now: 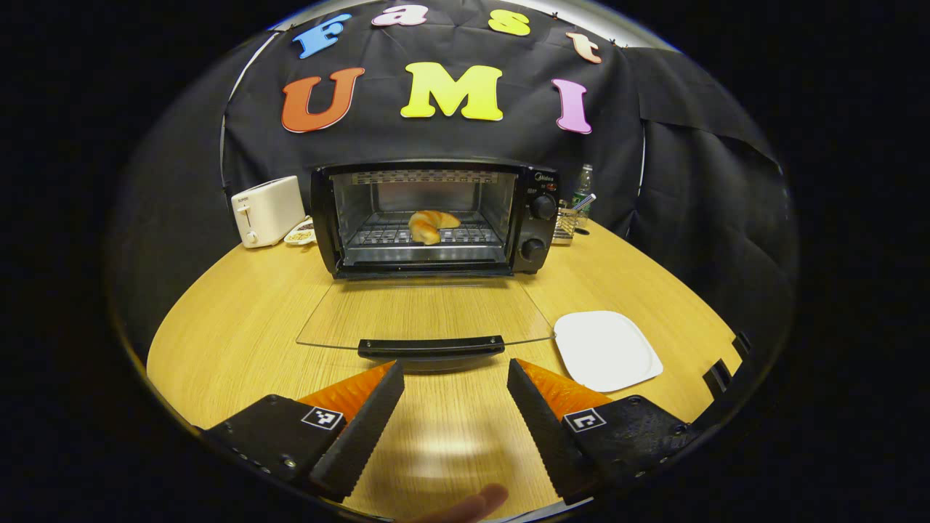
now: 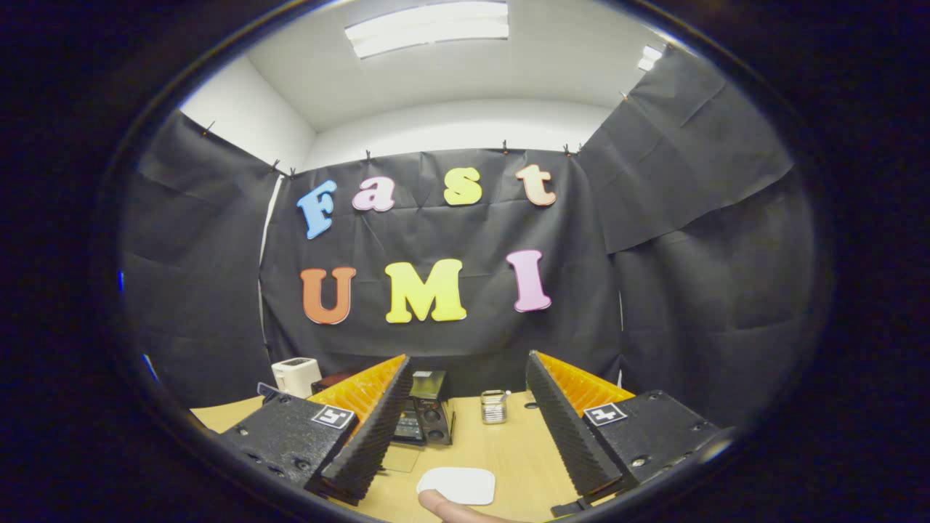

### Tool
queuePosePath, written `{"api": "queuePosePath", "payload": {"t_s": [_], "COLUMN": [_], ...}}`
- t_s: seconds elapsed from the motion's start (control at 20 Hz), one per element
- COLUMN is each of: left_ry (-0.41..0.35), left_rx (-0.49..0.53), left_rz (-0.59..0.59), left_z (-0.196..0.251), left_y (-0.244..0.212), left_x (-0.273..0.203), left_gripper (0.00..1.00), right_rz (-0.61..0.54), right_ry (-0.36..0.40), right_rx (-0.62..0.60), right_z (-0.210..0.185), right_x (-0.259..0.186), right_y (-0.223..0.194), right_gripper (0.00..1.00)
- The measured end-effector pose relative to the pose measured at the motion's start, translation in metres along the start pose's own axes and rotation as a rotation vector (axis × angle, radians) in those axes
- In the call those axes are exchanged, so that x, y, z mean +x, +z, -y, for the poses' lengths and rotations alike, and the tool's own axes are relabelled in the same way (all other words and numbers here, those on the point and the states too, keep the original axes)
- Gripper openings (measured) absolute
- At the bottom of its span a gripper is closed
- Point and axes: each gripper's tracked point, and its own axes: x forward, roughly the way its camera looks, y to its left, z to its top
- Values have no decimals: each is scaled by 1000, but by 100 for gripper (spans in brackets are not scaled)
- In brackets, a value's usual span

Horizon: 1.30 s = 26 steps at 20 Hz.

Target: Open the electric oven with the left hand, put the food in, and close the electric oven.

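In the left gripper view a black electric oven (image 1: pixel 436 218) stands at the back of the wooden table, its glass door (image 1: pixel 425 312) folded flat down toward me. A golden croissant (image 1: pixel 430 225) lies on the rack inside. My left gripper (image 1: pixel 454 374) is open, just in front of the door's black handle (image 1: pixel 431 346), with nothing between its fingers. The right gripper view looks from higher up; my right gripper (image 2: pixel 468 367) is open and empty, with the oven (image 2: pixel 425 415) seen between its fingers.
A white empty plate (image 1: pixel 607 350) lies right of the door, also the plate (image 2: pixel 456 484) in the right gripper view. A white toaster (image 1: pixel 267 211) and a small dish stand left of the oven, a wire holder (image 1: pixel 567 221) and a bottle to its right. A fingertip (image 1: pixel 465 505) shows below.
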Motion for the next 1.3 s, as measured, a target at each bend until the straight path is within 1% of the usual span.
{"api": "queuePosePath", "payload": {"t_s": [0.1,0.15,0.3,0.5,0.6,0.8,0.95,1.05,1.15,1.3], "left_ry": [7,19,37,59,88,55,58,55,51,57], "left_rx": [9,19,40,1,2,-9,-24,-36,-65,-97], "left_rz": [3,12,28,-25,-35,-28,-52,-45,-38,-60], "left_z": [2,1,-5,-14,-21,-16,-18,-17,-21,-27], "left_y": [-5,-6,-12,-30,-30,-25,-27,-24,-20,-17], "left_x": [9,13,24,39,40,48,51,48,47,45], "left_gripper": [94,94,94,95,95,94,94,94,94,94], "right_rz": [-19,-14,-31,-40,-39,-66,-85,-85,-86,-88], "right_ry": [-22,-20,18,30,51,90,117,127,133,143], "right_rx": [29,40,60,56,45,0,-26,-40,-49,-52], "right_z": [11,12,8,7,-3,-22,-33,-36,-39,-42], "right_x": [-2,-2,-3,1,0,5,7,8,8,7], "right_y": [-8,-9,-17,-25,-27,-41,-50,-51,-51,-54], "right_gripper": [96,96,96,96,96,96,96,96,96,96]}}
